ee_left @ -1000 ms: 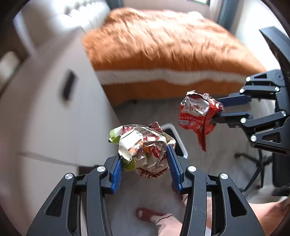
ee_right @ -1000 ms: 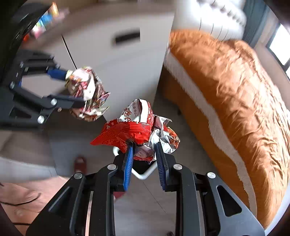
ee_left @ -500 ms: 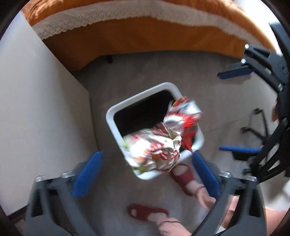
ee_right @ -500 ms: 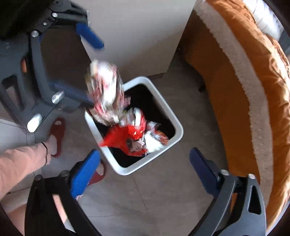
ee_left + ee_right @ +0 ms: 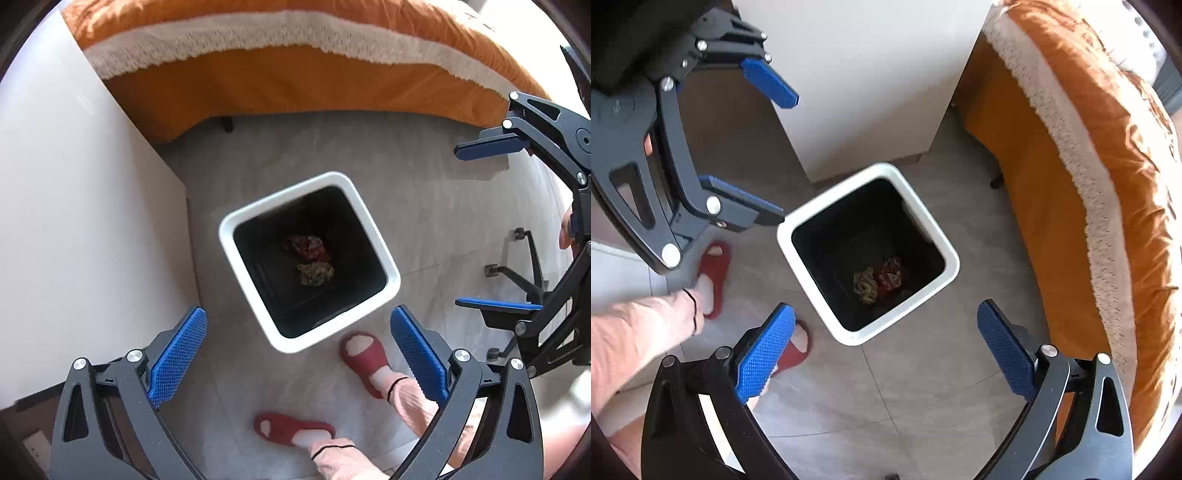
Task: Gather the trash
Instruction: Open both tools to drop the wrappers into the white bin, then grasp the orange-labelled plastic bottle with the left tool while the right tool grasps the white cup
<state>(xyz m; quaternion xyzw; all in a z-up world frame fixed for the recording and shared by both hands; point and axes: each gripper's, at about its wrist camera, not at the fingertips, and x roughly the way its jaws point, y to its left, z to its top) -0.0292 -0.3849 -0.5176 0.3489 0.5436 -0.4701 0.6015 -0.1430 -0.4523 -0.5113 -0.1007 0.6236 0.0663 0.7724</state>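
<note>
Positioned above the bin (image 5: pixel 373 236), pointing almost straight down, presumably for a clean drop. Two wrappers (image 5: pixel 312 260) at the bin bottom, side by side. Left gripper (image 5: pixel 297 354): jaws spread wide, holding nothing. Right gripper (image 5: pixel 884 350): jaws spread wide, empty, touching nothing.

Smooth white plastic bin (image 5: pixel 373 236), crinkled foil wrappers (image 5: pixel 308 247), matt grey floor tiles (image 5: pixel 424 192)
</note>
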